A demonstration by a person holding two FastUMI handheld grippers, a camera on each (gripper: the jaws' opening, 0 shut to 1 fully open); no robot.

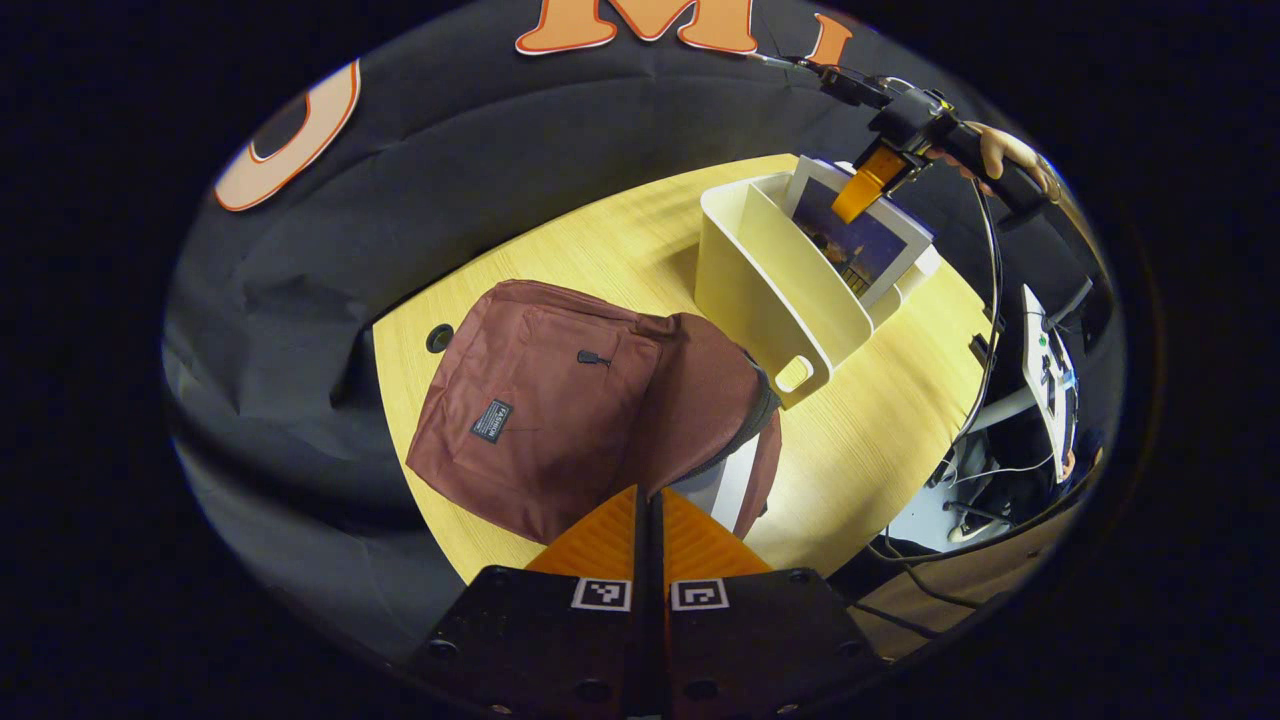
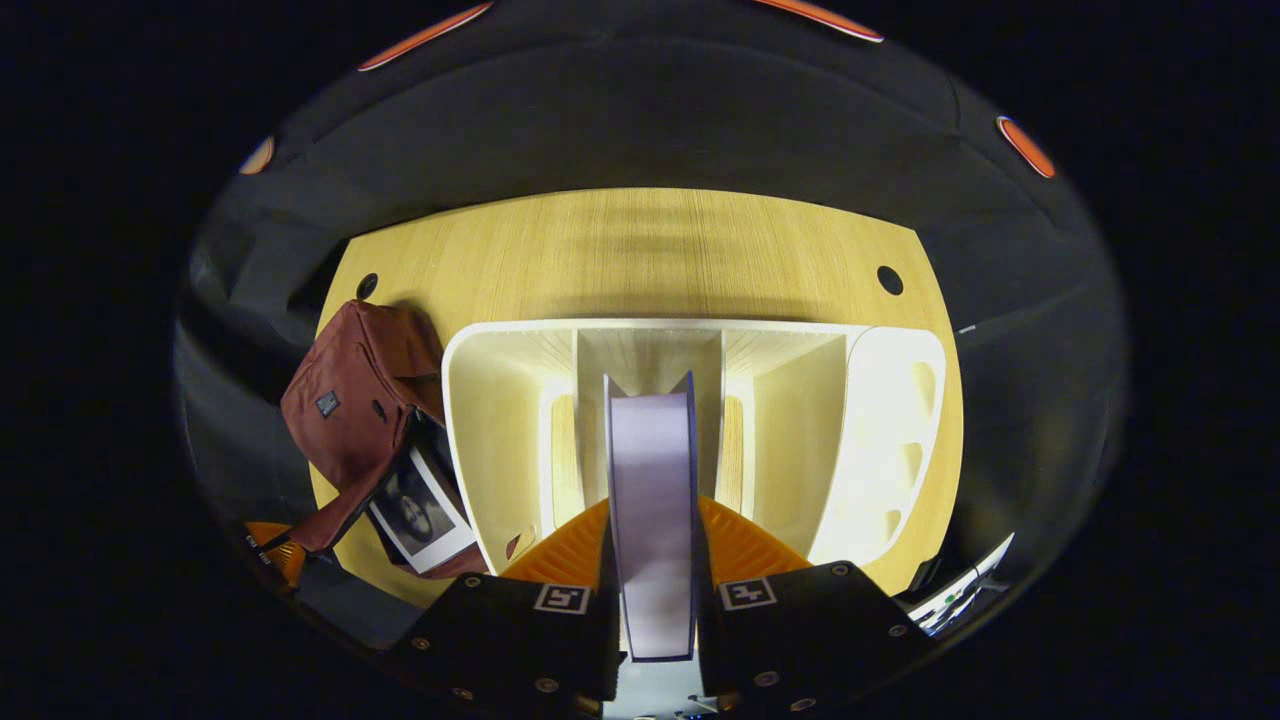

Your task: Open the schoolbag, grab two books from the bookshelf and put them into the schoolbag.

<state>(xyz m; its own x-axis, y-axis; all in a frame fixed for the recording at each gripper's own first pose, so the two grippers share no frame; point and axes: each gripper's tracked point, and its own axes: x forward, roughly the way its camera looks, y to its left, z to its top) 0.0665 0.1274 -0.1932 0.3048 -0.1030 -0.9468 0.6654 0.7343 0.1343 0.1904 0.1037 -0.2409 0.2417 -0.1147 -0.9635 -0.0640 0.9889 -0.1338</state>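
Observation:
The maroon schoolbag point(image 1: 540, 410) lies on the wooden table point(image 1: 880, 430) with its top flap lifted. My left gripper point(image 1: 650, 497) is shut on the edge of that flap and holds the mouth open. Inside the mouth lies a book point(image 2: 420, 508) with a portrait cover, whose pale edge point(image 1: 727, 485) I see beside my fingers. The cream bookshelf point(image 2: 495, 430) stands right of the schoolbag point(image 2: 350, 410). My right gripper point(image 2: 652, 505) is shut on the top of a second book point(image 2: 652, 450), upright in the middle slot. From the left gripper view this book point(image 1: 855, 245) tilts in the bookshelf point(image 1: 770, 290) under the right gripper point(image 1: 868, 188).
A hand point(image 1: 1005, 150) holds the right gripper. Cable holes point(image 2: 889, 280) pierce the table point(image 2: 640, 250) near its far corners. Off the table's right edge are cables and a white device point(image 1: 1048, 375). The left gripper point(image 2: 272, 555) shows small by the bag's near corner.

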